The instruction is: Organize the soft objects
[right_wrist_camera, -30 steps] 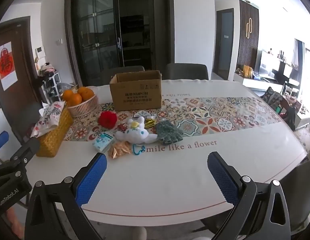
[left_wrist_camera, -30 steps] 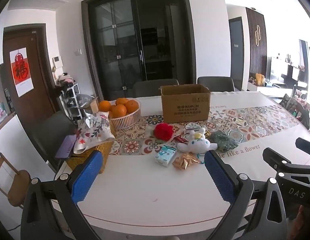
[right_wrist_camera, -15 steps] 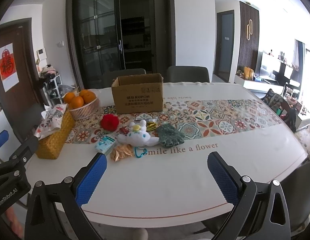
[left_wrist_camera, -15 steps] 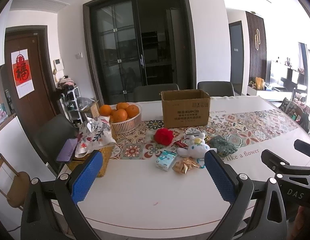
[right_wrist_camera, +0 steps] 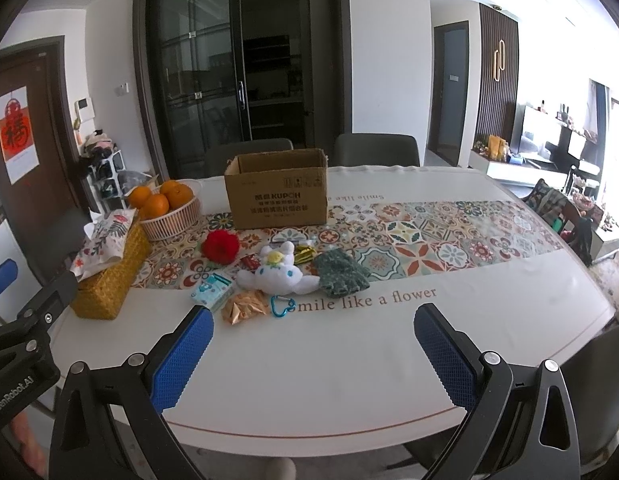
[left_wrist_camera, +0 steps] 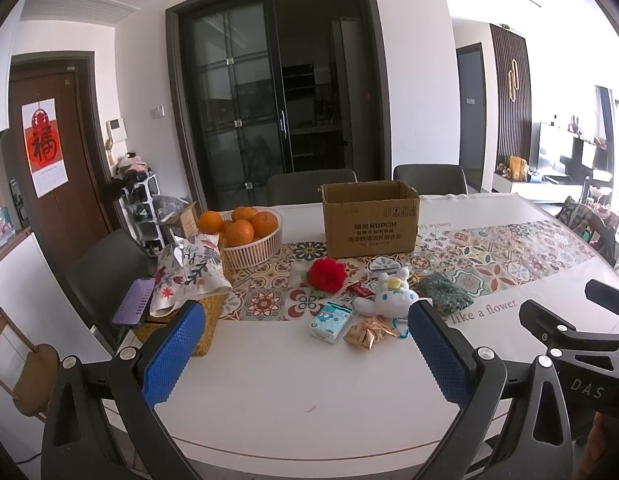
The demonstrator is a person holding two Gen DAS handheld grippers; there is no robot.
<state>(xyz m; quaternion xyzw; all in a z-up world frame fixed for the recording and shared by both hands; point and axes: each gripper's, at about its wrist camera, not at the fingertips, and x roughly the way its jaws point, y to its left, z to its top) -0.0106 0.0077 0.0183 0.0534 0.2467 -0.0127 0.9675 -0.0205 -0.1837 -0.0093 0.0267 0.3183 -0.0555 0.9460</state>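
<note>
Blue-padded left gripper (left_wrist_camera: 305, 344) and right gripper (right_wrist_camera: 313, 344) both gape wide, holding nothing, above the white table (right_wrist_camera: 349, 360). White plush toy (right_wrist_camera: 277, 276) lies just beside the green knitted glove (right_wrist_camera: 340, 274), brown cardboard box (right_wrist_camera: 277, 196) behind them.

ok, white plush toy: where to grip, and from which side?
Grip the white plush toy across its round body, coming down from above with the right gripper, open and nearer. It lies flat; the green knit glove touches one side and the teal carabiner sits at its front, so side approaches look crowded.
</note>
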